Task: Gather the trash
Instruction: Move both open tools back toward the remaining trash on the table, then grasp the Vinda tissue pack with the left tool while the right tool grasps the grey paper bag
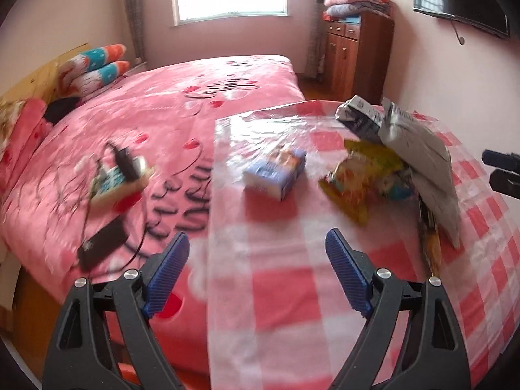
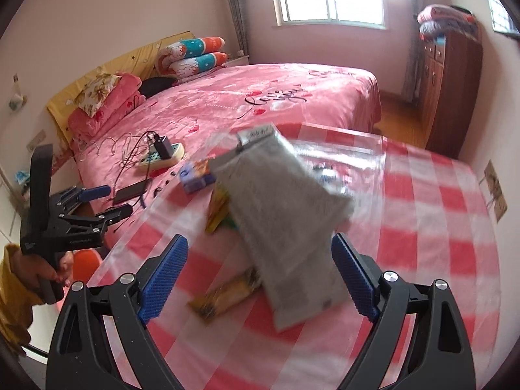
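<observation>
With both the left tongs [image 1: 256, 269] and right tongs [image 2: 260, 273] gaping empty, the trash lay mid-table [image 2: 422, 227], so the gray bag [image 2: 292, 221] on top looked best pinched first by its near end.

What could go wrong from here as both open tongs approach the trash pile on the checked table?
The grey mailer bag leans across the yellow snack wrapper, so grabbing it with the right tongs may scatter the pile. The blue carton lies near the table edge beside the bed; a nudge from the left tongs could tip it off.
</observation>
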### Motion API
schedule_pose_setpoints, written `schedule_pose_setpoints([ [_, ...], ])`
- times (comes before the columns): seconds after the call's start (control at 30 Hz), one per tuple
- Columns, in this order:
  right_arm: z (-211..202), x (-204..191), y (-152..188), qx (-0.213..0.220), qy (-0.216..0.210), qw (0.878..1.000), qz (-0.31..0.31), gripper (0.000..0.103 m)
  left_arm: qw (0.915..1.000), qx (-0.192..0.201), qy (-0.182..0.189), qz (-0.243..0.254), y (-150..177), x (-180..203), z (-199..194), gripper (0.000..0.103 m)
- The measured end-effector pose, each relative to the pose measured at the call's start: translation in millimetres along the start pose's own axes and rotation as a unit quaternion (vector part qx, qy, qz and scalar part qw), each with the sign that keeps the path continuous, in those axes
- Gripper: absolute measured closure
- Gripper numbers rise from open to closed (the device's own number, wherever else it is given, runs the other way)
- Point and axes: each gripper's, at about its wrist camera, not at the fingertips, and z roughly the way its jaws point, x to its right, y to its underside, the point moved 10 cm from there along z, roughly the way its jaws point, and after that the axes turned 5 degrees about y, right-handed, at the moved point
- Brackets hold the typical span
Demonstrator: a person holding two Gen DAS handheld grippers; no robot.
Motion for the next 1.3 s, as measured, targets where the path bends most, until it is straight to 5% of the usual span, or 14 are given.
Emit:
schedule_pose_setpoints([
  [0.37,41.5,4.6,-34.4,-0.012,-0.026,0.999,-0.014,0.014,0.9983,-0.026,0.000,0.052,-48.2,-1.7,82.8,0.017],
  [0.83,72.9,-9.4,-26.3,-0.037,-0.011,0.993,-0.112,0.013,0.9964,-0.067,0.028,0.044,-39.8,-3.6,129.7,0.018],
  [1.03,86.2,-8.8,-19.4,-0.048,-0.010,0.992,-0.120,0.010,0.9969,-0.058,0.041,0.035,-47.0,2.9,133.9,0.046],
  [1.3,93.7,25.5,-12.3,-0.057,-0.043,0.997,-0.018,0.020,0.9944,-0.051,0.075,0.054,-53.3,40.9,137.2,0.050],
])
